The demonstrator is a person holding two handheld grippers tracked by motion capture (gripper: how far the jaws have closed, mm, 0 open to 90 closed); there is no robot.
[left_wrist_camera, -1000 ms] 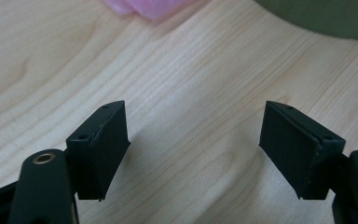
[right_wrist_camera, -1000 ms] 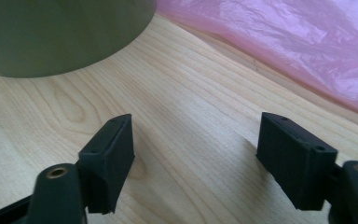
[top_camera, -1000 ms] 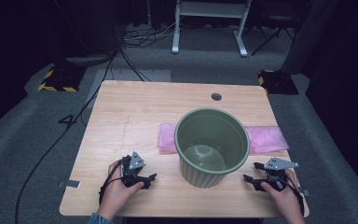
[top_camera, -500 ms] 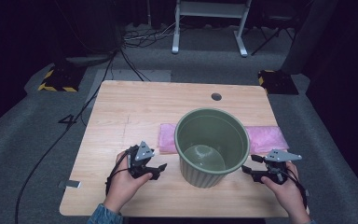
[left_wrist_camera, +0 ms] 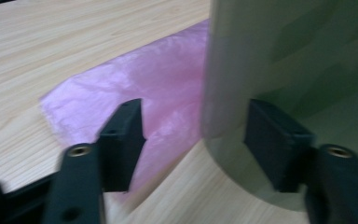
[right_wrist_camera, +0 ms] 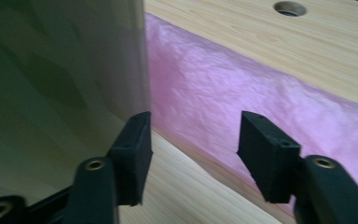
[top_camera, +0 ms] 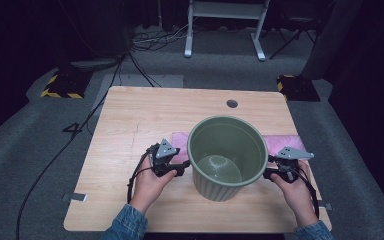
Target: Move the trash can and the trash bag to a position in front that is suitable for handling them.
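Observation:
A green ribbed bin (top_camera: pixel 227 157) stands upright and empty on the wooden table (top_camera: pixel 145 117), on top of a flat pink plastic bag (top_camera: pixel 282 141). My left gripper (top_camera: pixel 182 166) is open at the bin's left side, its jaws wide with nothing between them. In the left gripper view the bin wall (left_wrist_camera: pixel 298 70) is just ahead on the right and the pink bag (left_wrist_camera: pixel 135 88) lies beyond the jaws. My right gripper (top_camera: pixel 269 173) is open at the bin's right side. In the right gripper view the bin (right_wrist_camera: pixel 60 79) rises at the left, and the bag (right_wrist_camera: pixel 242 107) stretches ahead.
A round cable hole (top_camera: pixel 232 103) is near the table's far edge. Cables (top_camera: pixel 75 142) trail off the table's left side onto the grey floor. A white stand's legs (top_camera: pixel 225 27) are beyond the table. A small tab (top_camera: pixel 75 198) sticks out at the front left edge.
Both hands have moved inward and forward from the table's front corners, and the grippers now sit close against the bin's two sides. The bin and bag have not moved.

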